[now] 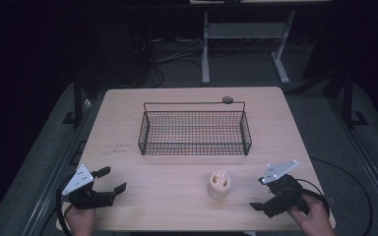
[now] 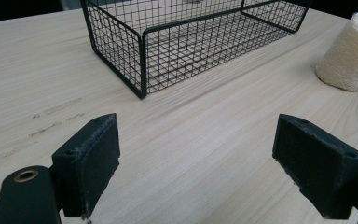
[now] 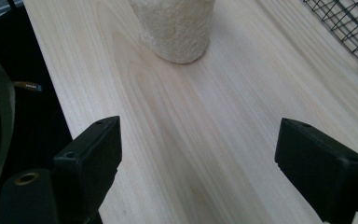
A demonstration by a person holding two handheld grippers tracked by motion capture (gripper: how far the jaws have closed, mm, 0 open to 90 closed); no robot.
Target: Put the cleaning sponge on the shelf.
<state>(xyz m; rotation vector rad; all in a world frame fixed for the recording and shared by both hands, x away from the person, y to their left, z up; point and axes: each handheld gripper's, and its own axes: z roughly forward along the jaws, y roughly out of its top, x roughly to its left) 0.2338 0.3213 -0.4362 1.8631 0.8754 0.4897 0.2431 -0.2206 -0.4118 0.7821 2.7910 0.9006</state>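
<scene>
A black wire basket (image 1: 195,132) stood on the far half of a pale wooden table (image 1: 167,196), its long sides running parallel to the table's far edge. It was a shallow rectangular tray of fine square mesh with rounded corners and a thin rail raised above its back wall. Through the mesh, bare wood showed, with nothing seen inside. A small dark round object (image 1: 227,100) rested at the rail's right end.

A loofah piece (image 1: 219,184), a short, cream-coloured cylinder with a rough, fibrous skin and holes in its top, stood upright near the table's near edge, right of centre and well apart from the basket.

The left gripper (image 1: 109,179) rested near the table's near left corner, its jaws spread wide and holding nothing. The right gripper (image 1: 262,192) sat near the near right corner, its jaws also wide apart and empty, with the loofah piece ahead of them.

The table had straight wood grain and a few faint marks near its left edge. Around it the room was dark, with cables on a grey floor and white metal legs (image 1: 205,49) beyond the far edge.
</scene>
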